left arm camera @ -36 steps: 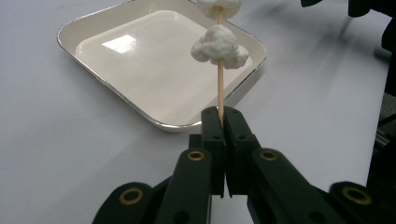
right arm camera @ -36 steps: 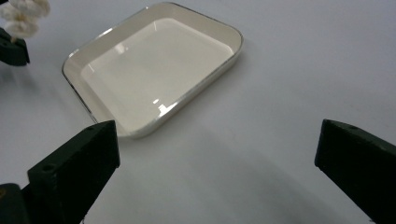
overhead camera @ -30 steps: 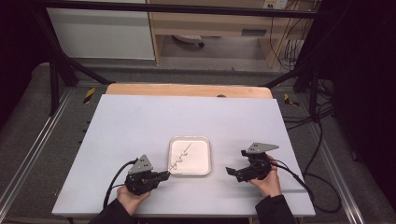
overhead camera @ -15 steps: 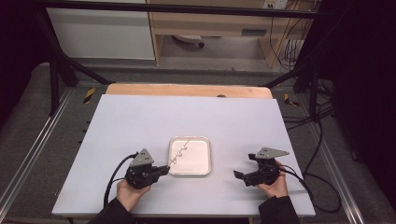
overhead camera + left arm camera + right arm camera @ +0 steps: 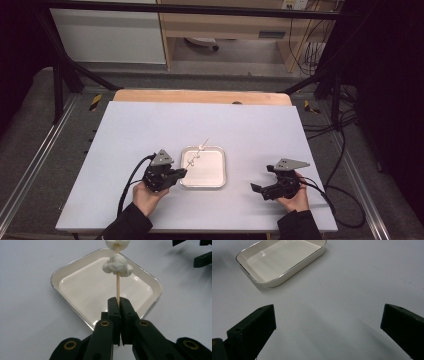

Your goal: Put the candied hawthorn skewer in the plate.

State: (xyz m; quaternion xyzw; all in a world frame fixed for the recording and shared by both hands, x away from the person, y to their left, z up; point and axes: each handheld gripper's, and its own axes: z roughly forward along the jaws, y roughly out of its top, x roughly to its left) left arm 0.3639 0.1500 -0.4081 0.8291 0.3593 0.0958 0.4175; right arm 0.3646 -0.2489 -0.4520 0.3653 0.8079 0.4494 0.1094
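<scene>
White, lumpy pieces (image 5: 117, 263) with a soft, cottony or doughy surface sit threaded on a thin, straight wooden skewer (image 5: 117, 288); two are visible in the left gripper view, one cut off at the upper edge of the frame. The left tool (image 5: 119, 305) pinches the bare lower end of the skewer between its flat black pads, jaws pressed nearly together. In the high view the left tool (image 5: 177, 173) lies just left of the dish (image 5: 220, 176), and the skewer (image 5: 196, 156) slants from it up and to the right across the dish's upper left corner, its tip reaching past the rim.

The dish (image 5: 75, 311) is a shallow, square, cream-coloured tray with rounded corners, a glossy glazed inside and a thin metallic-looking rim; its floor is bare. It rests on a matt, pale grey worktop (image 5: 250, 125).

The right tool (image 5: 329, 322) stands with jaws wide apart and nothing between them, at lower right of the high view (image 5: 260, 190), apart from the dish (image 5: 292, 267).

Judged progress: the skewer is grasped and held over the dish, but no piece lies in the dish yet. Stripping the pieces off, or laying the skewer down, appears to remain.
</scene>
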